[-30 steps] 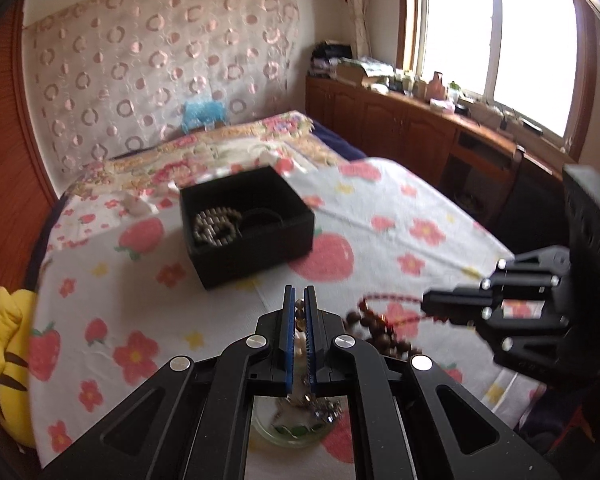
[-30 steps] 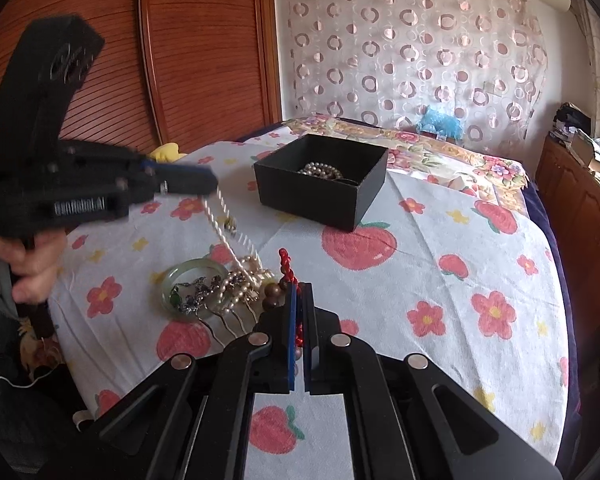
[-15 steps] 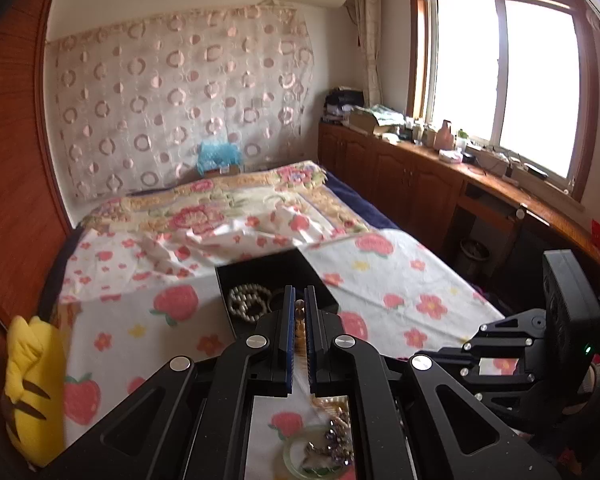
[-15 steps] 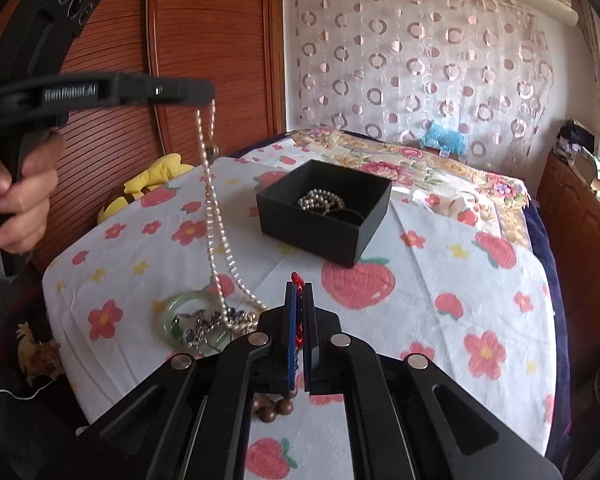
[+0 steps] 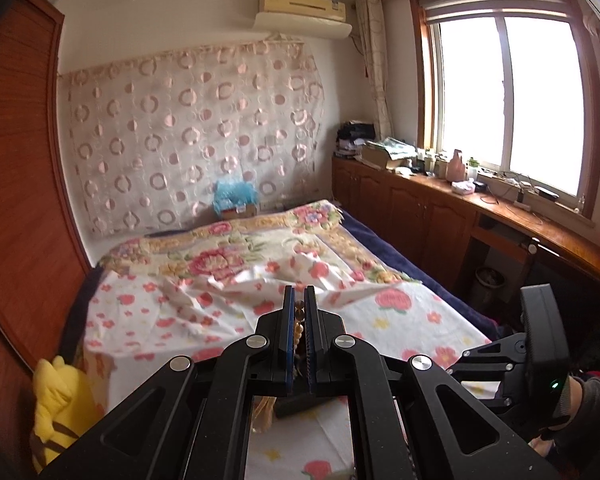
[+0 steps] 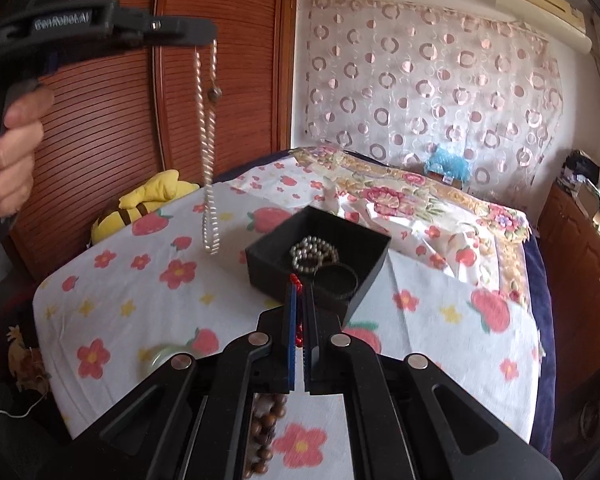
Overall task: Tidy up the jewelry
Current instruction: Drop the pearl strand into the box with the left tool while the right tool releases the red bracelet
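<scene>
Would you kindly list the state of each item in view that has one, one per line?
Left tool: shut on the pearl necklace.
Pearl necklace: hanging free above the bed.
Right tool: shut on the red bead strand.
Black box: open, with beads and a dark ring inside.
Green bangle: lying flat on the sheet.

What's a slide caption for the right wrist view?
Left tool dangles a pearl strand beside the black box; right tool pinches red beads.

Matt black box (image 6: pixel 284 268) holding glossy metallic-looking beads (image 6: pixel 314 255); pearly, shiny necklace (image 6: pixel 209 168); soft printed cloth sheet (image 6: pixel 140 288) on the bed; ribbed, varnished wood wardrobe (image 6: pixel 112 128); dull wooden beads (image 6: pixel 266 436), possibly
</scene>
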Motion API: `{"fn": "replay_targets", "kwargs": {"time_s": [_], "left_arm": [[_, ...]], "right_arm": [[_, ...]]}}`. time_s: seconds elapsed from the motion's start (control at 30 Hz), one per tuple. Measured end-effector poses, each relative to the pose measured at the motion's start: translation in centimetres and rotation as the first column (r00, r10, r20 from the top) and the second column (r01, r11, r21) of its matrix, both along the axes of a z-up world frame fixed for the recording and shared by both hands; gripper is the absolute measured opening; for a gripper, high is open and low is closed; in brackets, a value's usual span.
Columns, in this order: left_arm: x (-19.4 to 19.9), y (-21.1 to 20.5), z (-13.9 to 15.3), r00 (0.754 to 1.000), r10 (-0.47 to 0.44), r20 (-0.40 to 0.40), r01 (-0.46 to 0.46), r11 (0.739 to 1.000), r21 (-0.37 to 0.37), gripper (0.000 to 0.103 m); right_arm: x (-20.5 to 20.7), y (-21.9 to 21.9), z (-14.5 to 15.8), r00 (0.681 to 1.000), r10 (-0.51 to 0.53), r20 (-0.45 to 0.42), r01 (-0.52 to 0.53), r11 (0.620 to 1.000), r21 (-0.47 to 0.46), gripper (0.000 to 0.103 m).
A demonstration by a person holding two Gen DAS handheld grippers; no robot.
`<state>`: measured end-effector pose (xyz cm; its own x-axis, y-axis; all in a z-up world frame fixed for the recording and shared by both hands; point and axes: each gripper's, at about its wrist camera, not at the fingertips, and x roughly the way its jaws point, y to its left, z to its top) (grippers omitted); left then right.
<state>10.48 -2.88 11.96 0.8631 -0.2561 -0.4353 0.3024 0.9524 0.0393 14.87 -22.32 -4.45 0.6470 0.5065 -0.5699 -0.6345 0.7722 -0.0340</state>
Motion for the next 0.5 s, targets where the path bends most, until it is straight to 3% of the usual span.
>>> {"fn": "replay_targets", "kwargs": {"time_s": [0.5], "left_arm": [[4.3,-0.1,2.9,0.997,0.060,0.042,-0.061,0.998,0.019,0.004]], "right_arm": [[8.5,2.8,-1.0,0.997,-0.003,-0.072,0.001,1.000,-0.030,0.003]]}}
